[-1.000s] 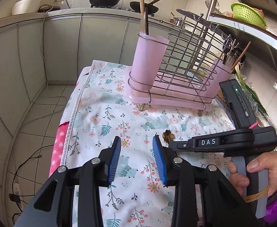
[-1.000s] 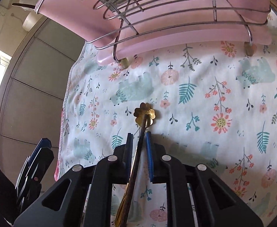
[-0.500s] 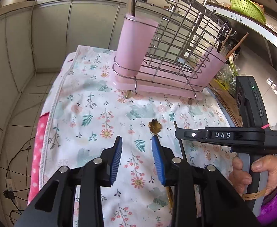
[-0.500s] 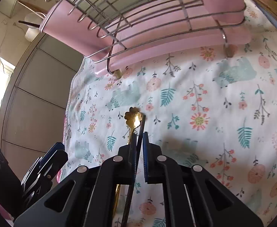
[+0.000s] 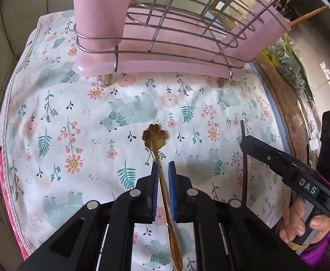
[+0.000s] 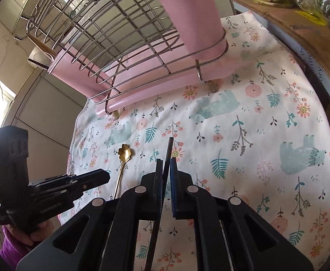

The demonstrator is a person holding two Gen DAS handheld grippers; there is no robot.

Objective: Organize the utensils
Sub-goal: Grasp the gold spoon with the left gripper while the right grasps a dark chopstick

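A gold spoon (image 5: 155, 135) with a flower-shaped end lies on the floral cloth (image 5: 74, 124). Its thin handle runs back between the blue pads of my left gripper (image 5: 162, 166), whose jaws are closing. The handle sits against the left pad, and a gap remains at the right pad. My right gripper (image 6: 166, 161) is shut on a dark chopstick (image 6: 169, 146), which it holds a little above the cloth to the right of the spoon (image 6: 124, 152). In the left wrist view the right gripper (image 5: 243, 139) and its chopstick (image 5: 243, 171) appear at the right. The left gripper (image 6: 106, 178) shows at the left of the right wrist view.
A wire dish rack (image 5: 187, 18) on a pink tray stands at the cloth's far side, with a pink cup (image 5: 99, 11) at each end. A wooden board with bagged greens (image 5: 286, 63) borders the right. The cloth's left edge (image 5: 4, 113) drops to the floor. A hand (image 5: 298, 223) holds the right gripper.
My left gripper tilted down and moved over the spoon, and its jaws narrowed around the handle. My right gripper carried the chopstick away from the spoon, to the right.
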